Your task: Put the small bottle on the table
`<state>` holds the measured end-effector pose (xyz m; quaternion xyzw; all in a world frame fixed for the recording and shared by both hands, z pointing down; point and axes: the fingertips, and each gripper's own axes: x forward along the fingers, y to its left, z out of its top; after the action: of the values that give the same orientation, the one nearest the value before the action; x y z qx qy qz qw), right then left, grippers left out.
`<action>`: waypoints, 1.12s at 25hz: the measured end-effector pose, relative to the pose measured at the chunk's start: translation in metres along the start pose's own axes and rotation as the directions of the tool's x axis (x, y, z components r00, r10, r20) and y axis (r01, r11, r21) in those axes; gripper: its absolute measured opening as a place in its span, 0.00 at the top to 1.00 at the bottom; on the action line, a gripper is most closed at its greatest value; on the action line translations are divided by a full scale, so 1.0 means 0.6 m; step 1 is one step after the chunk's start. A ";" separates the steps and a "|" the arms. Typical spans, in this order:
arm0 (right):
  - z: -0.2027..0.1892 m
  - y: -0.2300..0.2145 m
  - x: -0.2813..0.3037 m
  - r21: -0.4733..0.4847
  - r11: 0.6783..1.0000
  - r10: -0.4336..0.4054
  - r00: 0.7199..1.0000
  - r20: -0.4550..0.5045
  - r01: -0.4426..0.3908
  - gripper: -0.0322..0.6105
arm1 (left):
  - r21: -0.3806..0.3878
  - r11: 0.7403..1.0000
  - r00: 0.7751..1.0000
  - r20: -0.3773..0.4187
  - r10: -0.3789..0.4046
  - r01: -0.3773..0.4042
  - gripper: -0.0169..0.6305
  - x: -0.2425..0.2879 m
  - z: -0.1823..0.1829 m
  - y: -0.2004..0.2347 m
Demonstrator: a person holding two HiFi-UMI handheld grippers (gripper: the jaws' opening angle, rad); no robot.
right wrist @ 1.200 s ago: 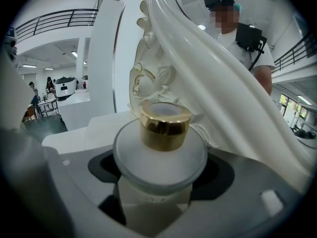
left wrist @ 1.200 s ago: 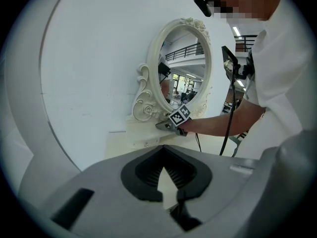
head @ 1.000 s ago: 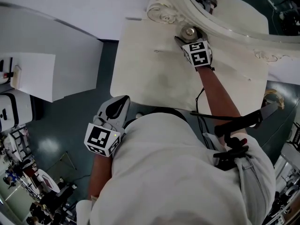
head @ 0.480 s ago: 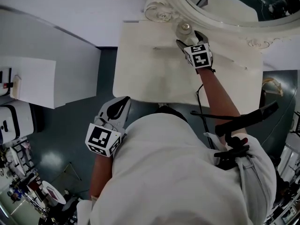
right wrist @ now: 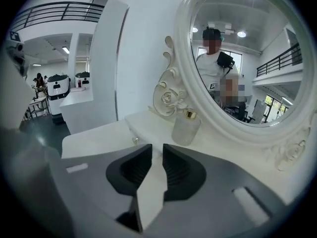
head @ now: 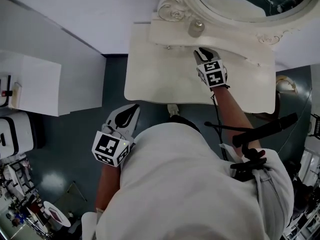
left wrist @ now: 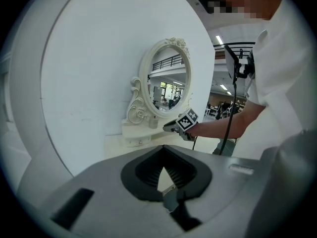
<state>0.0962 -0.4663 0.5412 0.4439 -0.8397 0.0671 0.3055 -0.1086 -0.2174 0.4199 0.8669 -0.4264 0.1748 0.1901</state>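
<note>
Left gripper hangs off the table, jaws together, empty. Right gripper is over the table; its jaws have just been closing to a narrow gap, nothing between. Bottle stands upright just beyond it, untouched, on the ledge under the mirror.

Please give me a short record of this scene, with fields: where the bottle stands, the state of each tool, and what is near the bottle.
bottle: small bottle upright on the table
nearby: mirror, its base close beside the bottle
right: right tool clear of the bottle; jaws have just been closing to a narrow gap, nothing between them
left: left tool jaws together, empty, held over the floor away from the table
</note>
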 end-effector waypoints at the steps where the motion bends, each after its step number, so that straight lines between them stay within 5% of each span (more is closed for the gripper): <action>1: -0.004 0.016 -0.013 0.000 1.000 0.003 1.000 -0.002 -0.003 0.87 | 0.001 1.000 1.000 0.003 -0.006 0.006 0.97 -0.010 -0.006 -0.001; 3: -0.012 0.050 -0.039 0.002 1.000 0.012 1.000 -0.008 -0.012 0.95 | 0.005 1.000 1.000 0.009 -0.016 0.016 0.97 -0.031 -0.018 -0.005; 15: -0.042 0.312 -0.199 -0.022 0.989 0.143 0.989 -0.048 -0.144 0.95 | 0.009 0.997 0.996 0.030 -0.082 0.082 0.97 -0.156 -0.095 -0.030; 28: -0.062 0.501 -0.327 -0.068 0.971 0.230 0.973 -0.025 -0.231 0.95 | 0.014 0.993 0.993 0.030 -0.118 0.117 0.97 -0.247 -0.180 -0.075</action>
<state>-0.0415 -0.1343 0.5064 0.3317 -0.8849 0.0760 0.3180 -0.1727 -0.0407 0.4363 0.8942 -0.3765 0.1528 0.1880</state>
